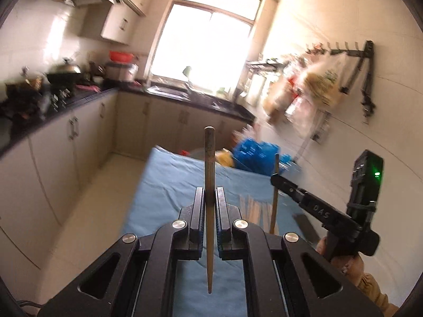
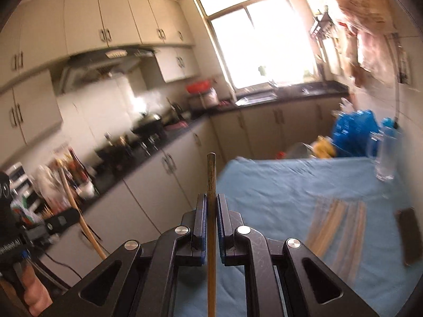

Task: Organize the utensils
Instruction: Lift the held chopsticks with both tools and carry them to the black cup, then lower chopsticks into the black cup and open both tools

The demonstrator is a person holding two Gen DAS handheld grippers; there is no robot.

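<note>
My left gripper (image 1: 210, 195) is shut on a wooden chopstick (image 1: 209, 163) that stands upright between its pads, above the blue-clothed table (image 1: 169, 182). My right gripper (image 2: 211, 200) is shut on a second, darker chopstick (image 2: 211, 174), also upright; it shows in the left wrist view (image 1: 275, 177) to the right. The left gripper with its chopstick (image 2: 71, 200) shows at the left in the right wrist view. A row of pale chopsticks (image 2: 335, 227) lies on the cloth, also in the left wrist view (image 1: 253, 208).
A dark flat object (image 2: 409, 235) lies at the cloth's right edge. A clear glass (image 2: 386, 155), blue bags (image 2: 351, 132) and a yellow item (image 2: 323, 145) stand at the far end. Cabinets and a cluttered black counter (image 1: 79, 100) run along the left. Bags hang on the right wall (image 1: 317, 84).
</note>
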